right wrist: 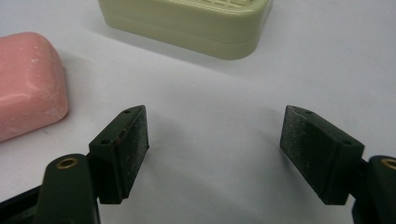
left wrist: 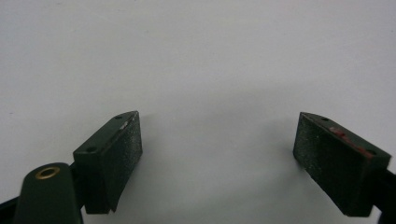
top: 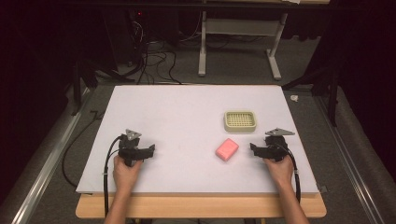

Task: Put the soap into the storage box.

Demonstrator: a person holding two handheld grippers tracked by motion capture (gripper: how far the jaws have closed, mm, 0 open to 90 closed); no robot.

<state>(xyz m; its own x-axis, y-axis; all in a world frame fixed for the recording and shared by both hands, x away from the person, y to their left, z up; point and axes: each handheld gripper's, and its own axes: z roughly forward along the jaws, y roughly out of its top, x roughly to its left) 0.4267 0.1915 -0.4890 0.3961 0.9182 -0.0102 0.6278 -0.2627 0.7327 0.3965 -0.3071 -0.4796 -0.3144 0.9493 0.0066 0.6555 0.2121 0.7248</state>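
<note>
Pink rectangular soap bar flat on white desk top, right half, nearer front edge, just beside my right gripper, not touching. Pale green plastic soap dish with slotted grid behind it, apart. Right jaws apart, nothing between. My left gripper near front-left corner, jaws apart, empty.

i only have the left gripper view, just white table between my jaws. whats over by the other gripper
Observer: A pink soap bar lies on the table, just left of the right gripper in the high view.
Operator: anything else near it
Observer: A pale green soap dish with a grid top sits just beyond the soap, apart from it.
Operator: is the right one holding anything
Observer: No. In the right gripper view its jaws stand open with bare table between them, the soap off to their left.
</note>
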